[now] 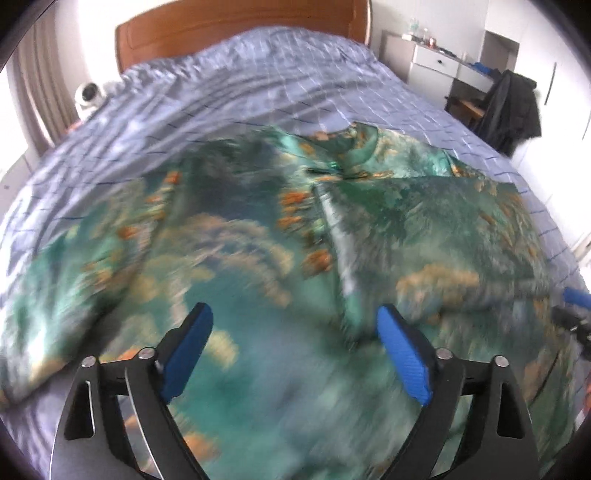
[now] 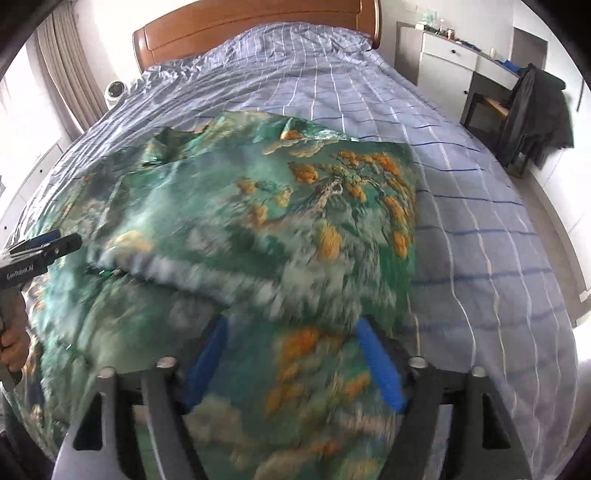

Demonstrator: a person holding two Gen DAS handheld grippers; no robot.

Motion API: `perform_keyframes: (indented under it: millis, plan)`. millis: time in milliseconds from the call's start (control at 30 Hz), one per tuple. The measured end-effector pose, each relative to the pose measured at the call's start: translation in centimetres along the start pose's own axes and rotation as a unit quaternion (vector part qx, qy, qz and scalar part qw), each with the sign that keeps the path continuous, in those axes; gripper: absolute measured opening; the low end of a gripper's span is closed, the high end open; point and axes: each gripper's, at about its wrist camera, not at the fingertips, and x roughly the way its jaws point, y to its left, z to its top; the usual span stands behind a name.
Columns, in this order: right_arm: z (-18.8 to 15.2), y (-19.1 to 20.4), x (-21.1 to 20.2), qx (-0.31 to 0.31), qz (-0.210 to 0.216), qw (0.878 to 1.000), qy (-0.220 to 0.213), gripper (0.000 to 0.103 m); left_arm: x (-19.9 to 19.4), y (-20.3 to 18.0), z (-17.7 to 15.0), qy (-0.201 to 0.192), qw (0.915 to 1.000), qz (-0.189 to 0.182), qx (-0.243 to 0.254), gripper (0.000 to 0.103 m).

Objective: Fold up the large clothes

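Observation:
A large shiny green garment (image 1: 258,236) with orange and cream print lies spread on the bed, its collar at the far side. Its right part is folded over onto the body (image 2: 258,221). My left gripper (image 1: 295,317) is open and empty just above the garment's near middle. My right gripper (image 2: 291,332) is open and empty above the near edge of the folded part. The left gripper also shows at the left edge of the right wrist view (image 2: 44,243). The near cloth is blurred.
The bed (image 2: 461,184) has a blue-grey checked cover and a wooden headboard (image 1: 236,33). A chair with a dark jacket (image 2: 535,110) and a white desk (image 2: 454,55) stand at the right. A small white device (image 1: 88,96) sits left of the bed.

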Motion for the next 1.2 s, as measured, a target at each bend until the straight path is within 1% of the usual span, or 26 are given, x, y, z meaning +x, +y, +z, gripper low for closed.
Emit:
perform_keyframes:
  millis: [33,133,200,267,333,400,467,500,533,567,600,633,700,733,800,833,900,933,967,1000,1033,1067,1100,1133,1167,1200]
  plan:
    - [-0.6,0.4,-1.1,-0.002,0.0,1.0,-0.011,0.079,-1.2,0.6,-1.0,-0.006,0.9999,0.008,0.001,0.096]
    - [-2.8,2.0,-4.4,-0.006,0.011,0.999,-0.035,0.08,-3.3,2.3,-3.5,-0.014,0.9995,0.026,0.01,0.098]
    - [-4.2,2.7,-6.2,-0.002,0.022,0.999,-0.048,0.08,-4.6,3.9,-5.3,-0.015,0.9985,0.049,0.018,0.098]
    - [-6.1,3.9,-8.0,0.01,0.04,0.998,-0.057,0.08,-6.0,6.6,-7.0,-0.018,0.9969,0.075,0.01,0.098]
    - [-7.6,4.9,-8.9,0.016,0.055,0.997,-0.06,0.08,-7.4,10.1,-8.5,-0.018,0.9947,0.1,-0.013,0.098]
    - [-8.9,6.0,-9.5,0.018,0.059,0.996,-0.06,0.08,-8.3,13.6,-9.5,-0.015,0.9922,0.112,-0.052,0.098]
    - [-10.3,7.7,-10.3,0.012,0.063,0.996,-0.059,0.08,-9.1,18.0,-10.8,-0.007,0.9872,0.11,-0.116,0.098]
    - [-10.5,8.0,-10.3,0.009,0.064,0.996,-0.059,0.08,-9.3,20.8,-11.6,-0.004,0.981,0.108,-0.161,0.098]
    - [-11.0,8.9,-10.7,0.001,0.067,0.996,-0.057,0.08,-9.5,22.4,-12.2,-0.004,0.976,0.105,-0.191,0.098]
    - [-11.2,9.3,-10.8,-0.004,0.068,0.996,-0.057,0.08,-9.7,24.8,-13.0,-0.007,0.9669,0.097,-0.236,0.098]
    - [-11.5,10.0,-11.0,-0.012,0.069,0.996,-0.057,0.08,-9.7,26.4,-13.6,-0.01,0.9593,0.089,-0.268,0.098]
    - [-11.7,10.6,-11.2,-0.023,0.068,0.996,-0.057,0.08,-9.6,28.6,-14.3,-0.014,0.9469,0.078,-0.312,0.098]
    - [-12.0,11.7,-11.7,-0.046,0.059,0.995,-0.059,0.08,-9.3,31.8,-15.4,-0.029,0.925,0.061,-0.374,0.098]
    - [-12.0,12.0,-11.9,-0.053,0.055,0.995,-0.06,0.08,-9.1,32.8,-15.7,-0.038,0.9173,0.053,-0.393,0.098]
    - [-12.2,12.6,-12.6,-0.063,0.052,0.994,-0.066,0.08,-7.7,35.4,-16.4,-0.046,0.8972,0.038,-0.437,0.098]
    - [-12.3,12.6,-12.8,-0.064,0.054,0.994,-0.067,0.08,-6.9,36.8,-16.9,-0.042,0.8845,0.039,-0.463,0.098]
    - [-12.6,12.9,-13.5,-0.065,0.06,0.994,-0.071,0.08,-5.6,39.2,-18.0,-0.039,0.8554,0.037,-0.515,0.098]
    - [-12.8,13.1,-13.7,-0.067,0.061,0.993,-0.071,0.08,-5.3,40.1,-18.2,-0.045,0.8441,0.032,-0.533,0.098]
    - [-13.0,13.3,-13.9,-0.069,0.06,0.993,-0.071,0.08,-5.2,40.6,-18.2,-0.054,0.838,0.031,-0.542,0.098]
    - [-13.2,13.4,-14.0,-0.071,0.058,0.993,-0.07,0.08,-5.2,40.9,-17.9,-0.061,0.8343,0.034,-0.547,0.098]
    - [-13.4,13.4,-14.0,-0.071,0.057,0.993,-0.069,0.08,-5.2,41.3,-17.5,-0.067,0.8331,0.038,-0.548,0.097]
    - [-13.6,13.5,-14.0,-0.069,0.058,0.994,-0.064,0.08,-5.3,41.5,-16.9,-0.071,0.8338,0.046,-0.546,0.097]
    - [-13.8,13.5,-14.0,-0.065,0.061,0.994,-0.06,0.08,-5.3,41.7,-16.6,-0.071,0.8349,0.055,-0.543,0.09]
    - [-14.0,13.5,-13.9,-0.061,0.064,0.994,-0.056,0.08,-5.4,41.8,-16.2,-0.067,0.8371,0.071,-0.538,0.07]
    - [-14.1,13.4,-13.9,-0.059,0.066,0.995,-0.055,0.08,-5.2,42.0,-16.0,-0.06,0.84,0.083,-0.533,0.057]
    - [-14.3,13.4,-13.9,-0.056,0.068,0.995,-0.053,0.08,-5.0,41.9,-15.7,-0.05,0.8439,0.092,-0.526,0.025]
